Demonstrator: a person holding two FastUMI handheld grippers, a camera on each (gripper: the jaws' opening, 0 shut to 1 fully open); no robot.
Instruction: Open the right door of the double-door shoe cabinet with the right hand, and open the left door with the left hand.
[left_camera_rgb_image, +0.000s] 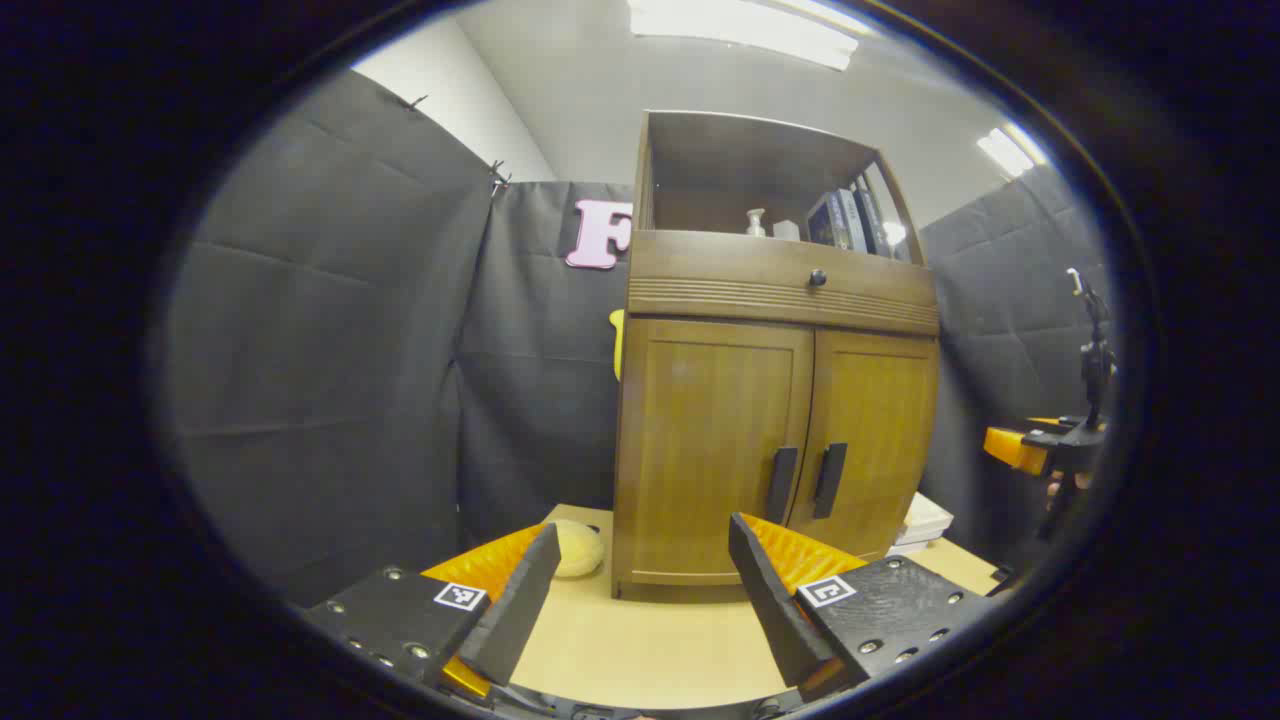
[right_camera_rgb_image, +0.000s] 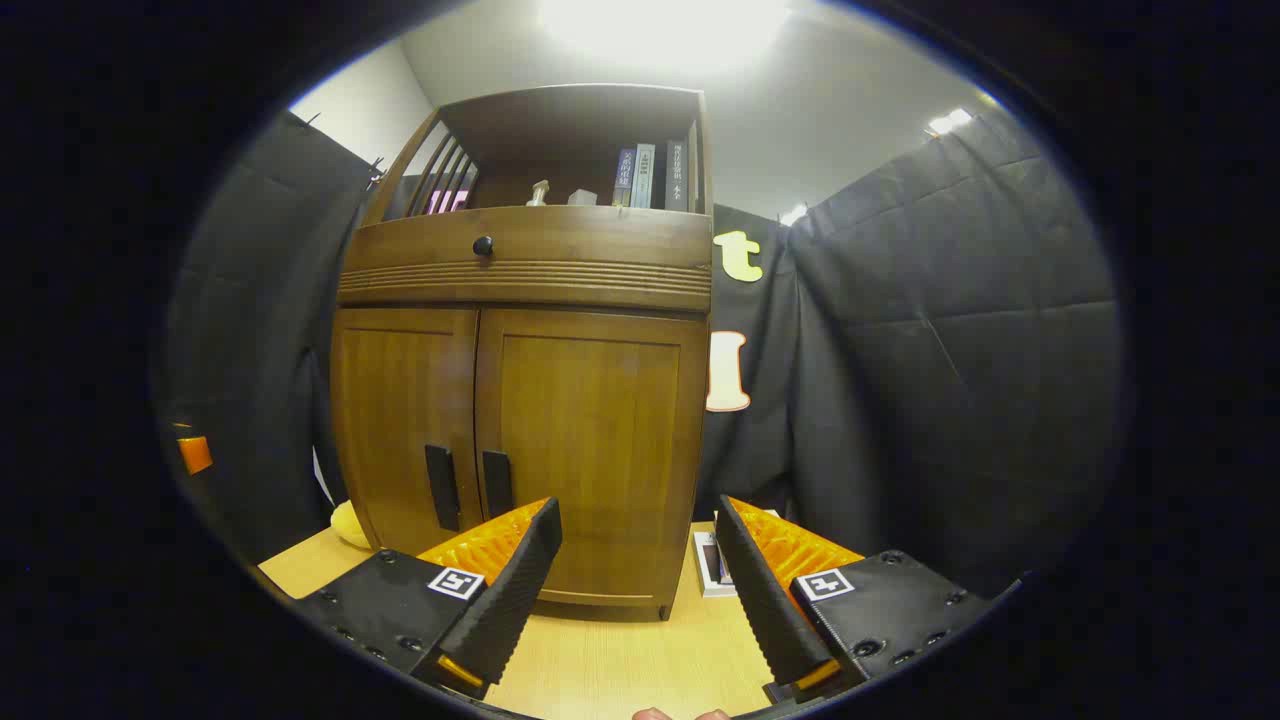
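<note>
In the left gripper view, the shoe cabinet (left_camera_rgb_image: 775, 400) is standing upright in the centre of the frame on a light wooden table (left_camera_rgb_image: 650, 650), with both lower doors sitting closed. The left door (left_camera_rgb_image: 710, 450) and the right door (left_camera_rgb_image: 875, 440) are meeting at the middle, where two dark vertical handles, the left handle (left_camera_rgb_image: 781, 485) and the right handle (left_camera_rgb_image: 829, 480), are hanging just beside each other. The left gripper (left_camera_rgb_image: 640, 585) is hovering at the bottom of the frame with its fingers spread wide and holding nothing, well apart from the cabinet front. A pale round object (left_camera_rgb_image: 578, 547) is lying on the table at the cabinet's lower left corner. At the right edge of the frame the right gripper (left_camera_rgb_image: 1040, 445) is showing, held by a hand. In the right gripper view, the cabinet is filling the centre left, its doors shut, and the right gripper's own fingers (right_camera_rgb_image: 515, 585) are standing spread at the bottom, clasping nothing and short of the handles. Books (right_camera_rgb_image: 650, 175) are standing upright on the open upper shelf, above a drawer with a small dark knob (right_camera_rgb_image: 483, 245). Flat items (right_camera_rgb_image: 712, 563) are lying on the table beside the cabinet's lower right corner.
</note>
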